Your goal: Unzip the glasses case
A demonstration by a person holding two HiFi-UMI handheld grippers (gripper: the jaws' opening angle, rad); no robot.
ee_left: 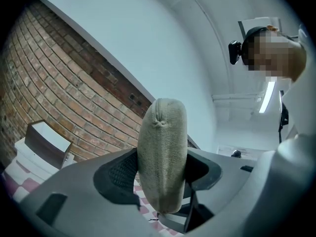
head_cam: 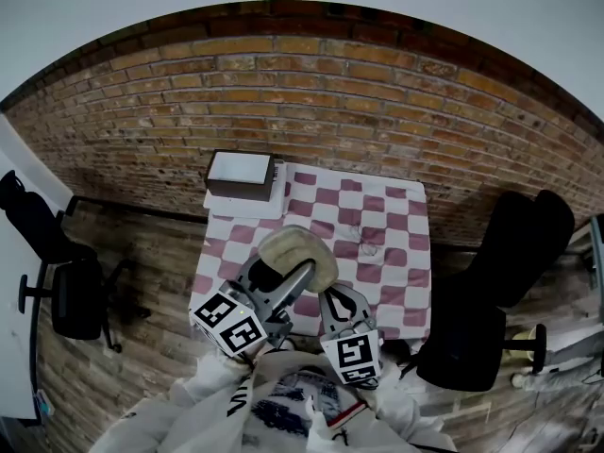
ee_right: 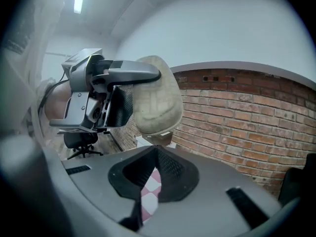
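Glasses case (head_cam: 300, 251), pinched across its width by left gripper (head_cam: 281, 276), hangs just beyond right gripper (ee_right: 157, 147), whose jaws are pressed together.

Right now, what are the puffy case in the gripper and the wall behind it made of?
The glasses case looks like soft, fuzzy beige fabric, maybe felt or plush: its surface is nappy and matt. The wall is rough reddish-brown brick, with pale mortar lines between the blocks.

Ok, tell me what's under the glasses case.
The glasses case, clamped in the left hand-held gripper, hangs over the checkered cloth. The patch directly below is hidden by the case and gripper.
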